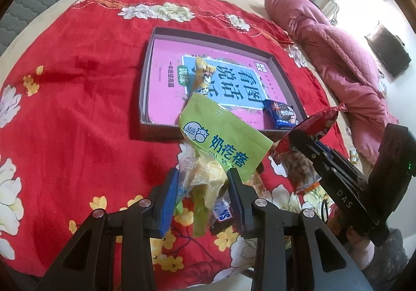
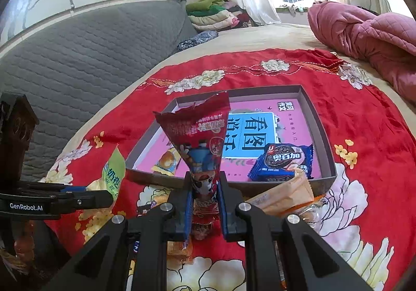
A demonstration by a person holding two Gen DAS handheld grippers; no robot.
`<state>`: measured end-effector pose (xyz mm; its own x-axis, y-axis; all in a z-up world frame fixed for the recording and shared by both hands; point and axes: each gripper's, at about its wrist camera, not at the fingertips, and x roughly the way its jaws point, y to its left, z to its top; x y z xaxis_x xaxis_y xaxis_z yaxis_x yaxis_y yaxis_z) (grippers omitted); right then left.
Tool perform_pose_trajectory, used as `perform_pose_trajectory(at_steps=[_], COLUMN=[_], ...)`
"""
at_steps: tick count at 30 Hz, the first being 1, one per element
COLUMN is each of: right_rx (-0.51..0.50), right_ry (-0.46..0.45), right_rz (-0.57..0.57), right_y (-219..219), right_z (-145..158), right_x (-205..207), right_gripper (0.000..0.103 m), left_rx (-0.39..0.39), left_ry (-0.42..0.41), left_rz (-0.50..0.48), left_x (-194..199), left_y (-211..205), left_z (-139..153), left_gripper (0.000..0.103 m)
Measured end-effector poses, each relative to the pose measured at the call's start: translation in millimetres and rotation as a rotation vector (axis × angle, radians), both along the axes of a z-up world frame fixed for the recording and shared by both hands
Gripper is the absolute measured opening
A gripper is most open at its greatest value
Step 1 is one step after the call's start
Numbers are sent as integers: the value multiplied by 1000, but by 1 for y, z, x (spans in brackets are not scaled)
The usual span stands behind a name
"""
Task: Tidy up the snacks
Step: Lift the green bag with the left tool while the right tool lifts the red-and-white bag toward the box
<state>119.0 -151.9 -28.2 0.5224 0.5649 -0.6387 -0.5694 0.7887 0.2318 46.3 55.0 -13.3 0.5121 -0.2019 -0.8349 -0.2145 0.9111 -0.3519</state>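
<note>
A shallow box [image 1: 166,127] [image 2: 323,122] with a pink book in its bottom lies on the red floral cloth. In it lie a blue cookie pack [image 1: 282,114] [image 2: 282,161] and a yellow snack [image 1: 204,75] [image 2: 166,161]. My left gripper [image 1: 204,174] is shut on a green milk-snack bag [image 1: 221,135] [image 2: 113,174], held just before the box's near wall. My right gripper [image 2: 205,181] is shut on a red snack bag [image 2: 200,135] [image 1: 316,122], held upright at the box's near edge. Loose snacks [image 1: 205,200] [image 2: 283,197] lie under both grippers.
A pink quilt [image 1: 338,57] [image 2: 369,38] is bunched at the right of the bed. A grey quilted headboard [image 2: 91,51] stands at the left. Folded clothes [image 2: 213,12] lie by the window. The red cloth [image 1: 78,109] covers the bed's middle.
</note>
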Motion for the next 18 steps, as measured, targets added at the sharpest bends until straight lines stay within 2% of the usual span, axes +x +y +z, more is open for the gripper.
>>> perform_pose_trajectory(at_steps=[18], right_rx=[71], right_ry=[17], right_rz=[-34], right_y=[-13], right_z=[6], right_x=[5], right_gripper=[17], left_rx=[9], left_ry=[-30], left_rz=[12], left_x=[20], left_y=[-5], left_z=[15], left_gripper=[38])
